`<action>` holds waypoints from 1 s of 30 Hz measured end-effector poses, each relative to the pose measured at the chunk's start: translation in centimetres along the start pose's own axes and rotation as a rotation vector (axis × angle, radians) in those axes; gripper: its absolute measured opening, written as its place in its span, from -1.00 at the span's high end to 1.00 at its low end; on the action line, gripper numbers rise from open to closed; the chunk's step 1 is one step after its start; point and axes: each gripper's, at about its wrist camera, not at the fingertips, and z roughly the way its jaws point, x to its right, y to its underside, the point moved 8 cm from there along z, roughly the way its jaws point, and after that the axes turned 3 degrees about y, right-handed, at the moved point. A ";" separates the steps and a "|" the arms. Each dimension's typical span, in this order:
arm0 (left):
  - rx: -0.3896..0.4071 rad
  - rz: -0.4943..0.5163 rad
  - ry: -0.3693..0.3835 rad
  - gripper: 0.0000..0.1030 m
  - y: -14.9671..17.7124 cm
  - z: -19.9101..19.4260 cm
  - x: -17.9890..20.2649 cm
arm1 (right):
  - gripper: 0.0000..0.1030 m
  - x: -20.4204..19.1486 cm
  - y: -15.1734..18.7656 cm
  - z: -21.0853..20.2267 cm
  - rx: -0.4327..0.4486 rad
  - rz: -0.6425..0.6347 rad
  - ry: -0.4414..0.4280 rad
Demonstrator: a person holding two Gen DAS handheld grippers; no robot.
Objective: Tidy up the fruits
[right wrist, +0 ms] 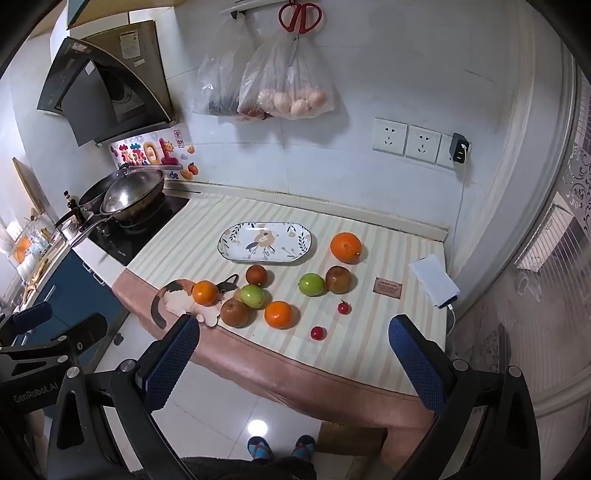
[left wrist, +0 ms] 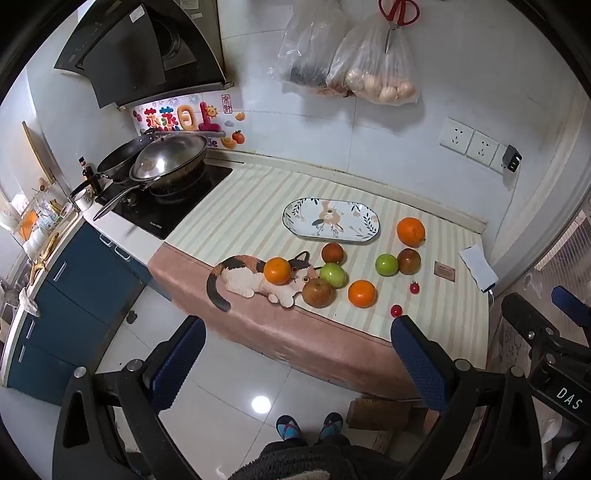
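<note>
Left wrist view: the tabletop, covered by a striped cloth with a pink border and a printed cat, carries all task items. Largest is the oval plate, lying flat near the back wall with its long axis running left to right along the wall; nothing lies on it. Fruits sit in front of the plate, between it and the near edge. One large orange stands just right of the plate. Two smaller oranges lie nearer the edge. Two green apples and three brownish-red fruits are grouped between them; the left green apple touches the front brown fruit. Two cherry tomatoes lie closest to the near edge, apart from each other.

A wok on the stove stands left of the tabletop, well apart from the fruits. Plastic bags and red scissors hang on the wall above the plate.

The left hand-held gripper hovers off the near edge with fingers spread wide, holding nothing. The right hand-held gripper is likewise wide apart and empty.
</note>
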 end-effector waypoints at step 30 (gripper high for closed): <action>0.020 0.006 0.001 -1.00 -1.4 0.4 0.5 | -1.00 0.4 -0.6 0.6 0.000 0.015 0.000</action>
